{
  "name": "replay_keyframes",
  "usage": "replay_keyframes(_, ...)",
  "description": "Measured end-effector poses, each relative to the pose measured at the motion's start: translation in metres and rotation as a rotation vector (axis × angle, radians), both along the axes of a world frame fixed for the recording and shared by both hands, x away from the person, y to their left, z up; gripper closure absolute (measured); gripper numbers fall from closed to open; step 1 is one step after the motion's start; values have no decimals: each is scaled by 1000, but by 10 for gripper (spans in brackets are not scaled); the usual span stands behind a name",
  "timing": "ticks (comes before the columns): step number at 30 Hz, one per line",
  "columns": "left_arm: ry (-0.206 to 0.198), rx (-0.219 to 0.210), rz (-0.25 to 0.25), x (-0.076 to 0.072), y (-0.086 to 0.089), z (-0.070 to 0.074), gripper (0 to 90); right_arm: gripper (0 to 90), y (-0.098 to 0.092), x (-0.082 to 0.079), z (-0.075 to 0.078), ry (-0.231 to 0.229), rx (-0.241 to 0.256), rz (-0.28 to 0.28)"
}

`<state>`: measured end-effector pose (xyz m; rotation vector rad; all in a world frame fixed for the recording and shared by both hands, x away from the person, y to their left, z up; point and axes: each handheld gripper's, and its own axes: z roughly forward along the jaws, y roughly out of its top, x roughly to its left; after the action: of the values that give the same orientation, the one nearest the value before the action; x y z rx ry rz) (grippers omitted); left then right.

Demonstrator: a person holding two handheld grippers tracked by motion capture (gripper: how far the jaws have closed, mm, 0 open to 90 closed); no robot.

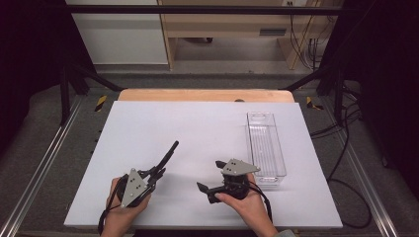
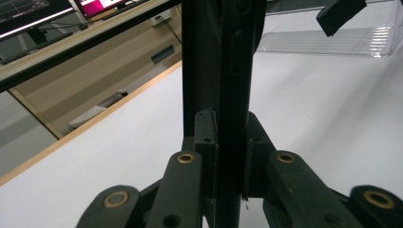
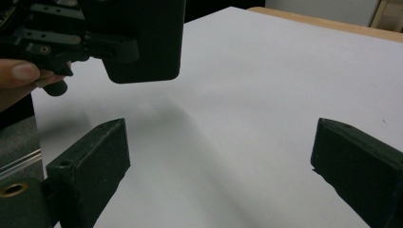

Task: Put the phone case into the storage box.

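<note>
Before you lies a white table (image 1: 197, 128) with a wooden far edge (image 1: 205, 95); a clear plastic tray (image 1: 266, 143) sits on its right side.

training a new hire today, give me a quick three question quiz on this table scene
1. True or false: the left gripper has its fingers pressed together.
2. What does the right gripper hold between its fingers? A) a cup B) nothing C) a cloth
3. On which side of the white table does the clear plastic tray lie, by the person's own sides?

Key: 1 true; 2 B; 3 the right side, past the right gripper.
</note>
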<state>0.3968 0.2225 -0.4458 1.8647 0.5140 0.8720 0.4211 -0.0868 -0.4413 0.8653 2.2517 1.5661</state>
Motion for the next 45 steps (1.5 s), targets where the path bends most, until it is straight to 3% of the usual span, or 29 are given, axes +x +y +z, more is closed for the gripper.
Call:
replay_keyframes(9,34,-58,-13,1,4,1,807,38,3,-3,0,-38,7,-28)
replay_keyframes(13,54,-97,-25,2,4,1,807,34,-1,-2,1,-43,38,-35)
replay_keyframes(20,62,-124,-41,2,6,1,807,46,0,-1,1,-54,12,-95)
replay_keyframes(27,102,-176,-57,4,9,0,807,51,-2,-1,0,-59,11,-102)
replay_keyframes(36,123,-197,-61,5,10,0,807,57,2,0,-1,-72,-22,-122)
replay_keyframes(41,131,-218,-67,5,11,0,807,65,4,1,-1,-67,-9,-117)
replay_keyframes(45,124,-216,-59,4,16,2,806,64,9,6,9,-68,-8,-93)
